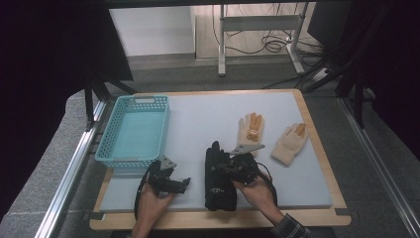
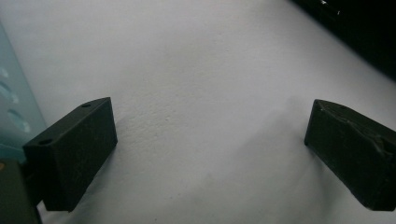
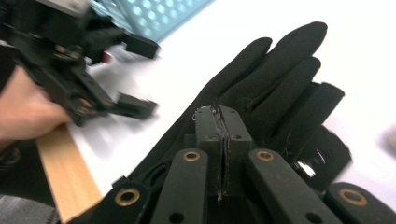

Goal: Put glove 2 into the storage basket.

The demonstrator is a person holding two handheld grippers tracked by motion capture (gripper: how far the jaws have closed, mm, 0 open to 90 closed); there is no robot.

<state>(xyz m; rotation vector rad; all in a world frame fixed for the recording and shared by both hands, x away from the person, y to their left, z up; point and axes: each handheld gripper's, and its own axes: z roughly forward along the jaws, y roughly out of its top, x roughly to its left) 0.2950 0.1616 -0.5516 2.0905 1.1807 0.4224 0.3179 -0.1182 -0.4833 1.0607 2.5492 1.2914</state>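
Observation:
A pair of black gloves [image 1: 218, 184] lies stacked on the grey mat [image 1: 198, 124] near the front edge, fingers pointing away. My right gripper [image 1: 223, 168] rests over the gloves [image 3: 280, 79]. Its jaws [image 3: 223, 115] are shut pad to pad, and I see no fabric between them. My left gripper [image 1: 185, 183] is just left of the gloves, low over bare mat [image 2: 201, 84], open with nothing between its fingers [image 2: 74, 149]. It also appears, blurred and held in a hand, in the right gripper view [image 3: 142, 77].
A light blue plastic basket [image 1: 111, 134] stands at the mat's left; its wall [image 2: 11, 116] is close beside my left gripper. Two cream gloves with orange fingers [image 1: 251, 128] [image 1: 290, 143] lie to the right. The wooden table edge [image 1: 218, 218] runs along the front.

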